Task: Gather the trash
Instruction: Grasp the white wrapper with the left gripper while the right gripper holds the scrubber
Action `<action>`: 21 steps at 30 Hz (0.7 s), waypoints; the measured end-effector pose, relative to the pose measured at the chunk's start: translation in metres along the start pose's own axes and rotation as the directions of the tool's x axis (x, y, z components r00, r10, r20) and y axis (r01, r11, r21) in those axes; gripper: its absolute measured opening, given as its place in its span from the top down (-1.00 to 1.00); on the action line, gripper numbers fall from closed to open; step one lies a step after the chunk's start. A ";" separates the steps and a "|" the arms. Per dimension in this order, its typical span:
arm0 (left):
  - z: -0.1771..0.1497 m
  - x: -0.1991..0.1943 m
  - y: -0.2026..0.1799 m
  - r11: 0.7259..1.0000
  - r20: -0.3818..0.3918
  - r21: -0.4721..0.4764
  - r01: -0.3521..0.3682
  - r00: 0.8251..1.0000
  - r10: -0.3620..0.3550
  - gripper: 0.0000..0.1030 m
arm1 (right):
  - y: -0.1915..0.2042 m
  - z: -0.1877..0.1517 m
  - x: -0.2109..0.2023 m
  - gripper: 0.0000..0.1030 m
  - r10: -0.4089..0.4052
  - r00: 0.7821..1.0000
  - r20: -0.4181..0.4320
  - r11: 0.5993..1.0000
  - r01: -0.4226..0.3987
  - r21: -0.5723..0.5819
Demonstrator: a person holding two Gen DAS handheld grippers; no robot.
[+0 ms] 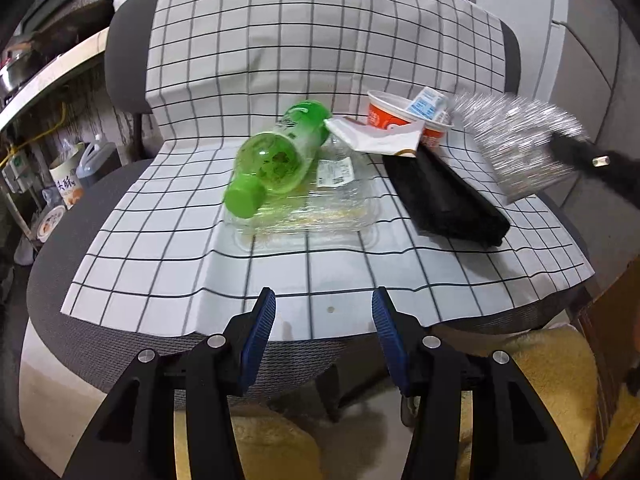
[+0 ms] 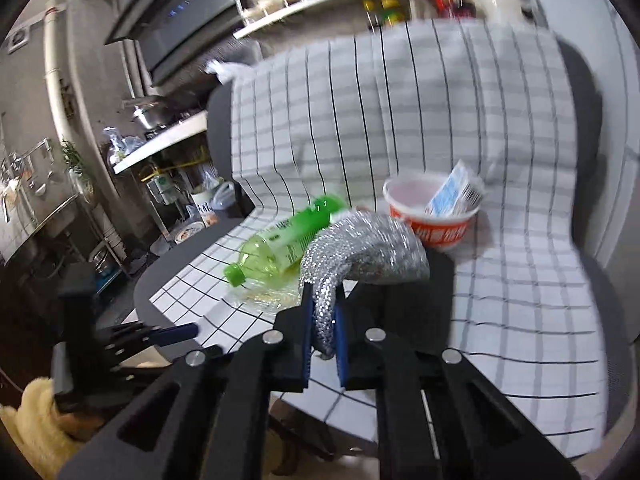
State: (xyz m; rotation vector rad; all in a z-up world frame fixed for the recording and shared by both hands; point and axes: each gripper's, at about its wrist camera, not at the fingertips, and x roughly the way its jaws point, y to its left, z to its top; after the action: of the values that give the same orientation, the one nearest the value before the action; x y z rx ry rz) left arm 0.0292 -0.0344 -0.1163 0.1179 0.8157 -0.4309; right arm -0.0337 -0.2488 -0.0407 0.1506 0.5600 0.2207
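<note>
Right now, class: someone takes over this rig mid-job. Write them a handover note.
Right gripper: shut on the silver scrubber, lifted off the chair.
Left gripper: open, empty, over the cloth's front edge.
On the cloth: green bottle lying on a clear tray, black pouch, white wrapper, red cup with a blue carton inside.
Done: scrubber picked up.
Left: bin it, then collect the rest. No bin in view.
</note>
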 end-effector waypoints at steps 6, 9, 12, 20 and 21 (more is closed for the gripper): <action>0.010 0.008 -0.020 0.999 -0.009 0.024 0.031 0.999 -0.031 -0.01 | -0.007 -0.008 -0.050 0.82 -0.289 0.954 0.082 0.950 0.296 -0.099; 0.030 0.017 -0.034 0.997 0.007 0.050 0.061 0.998 -0.061 -0.01 | -0.019 -0.020 -0.049 0.82 -0.381 0.922 0.067 0.913 0.387 -0.131; 0.053 0.028 -0.049 0.995 0.027 0.085 0.058 0.998 -0.060 0.04 | -0.033 -0.029 -0.040 0.82 -0.417 0.908 0.042 0.899 0.419 -0.126; 0.120 0.086 -0.088 0.988 0.010 0.130 0.083 0.996 -0.085 0.04 | -0.060 -0.038 -0.024 0.82 -0.406 0.914 0.018 0.910 0.406 -0.083; 0.125 0.096 -0.093 0.987 -0.010 0.141 0.072 0.997 -0.071 0.04 | -0.062 -0.039 -0.023 0.82 -0.403 0.915 0.017 0.912 0.403 -0.078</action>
State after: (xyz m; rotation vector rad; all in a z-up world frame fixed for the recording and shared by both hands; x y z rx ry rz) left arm 0.1332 -0.1829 -0.0950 0.2215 0.7957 -0.5566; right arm -0.0628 -0.3116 -0.0741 -0.0457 0.5688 -0.1604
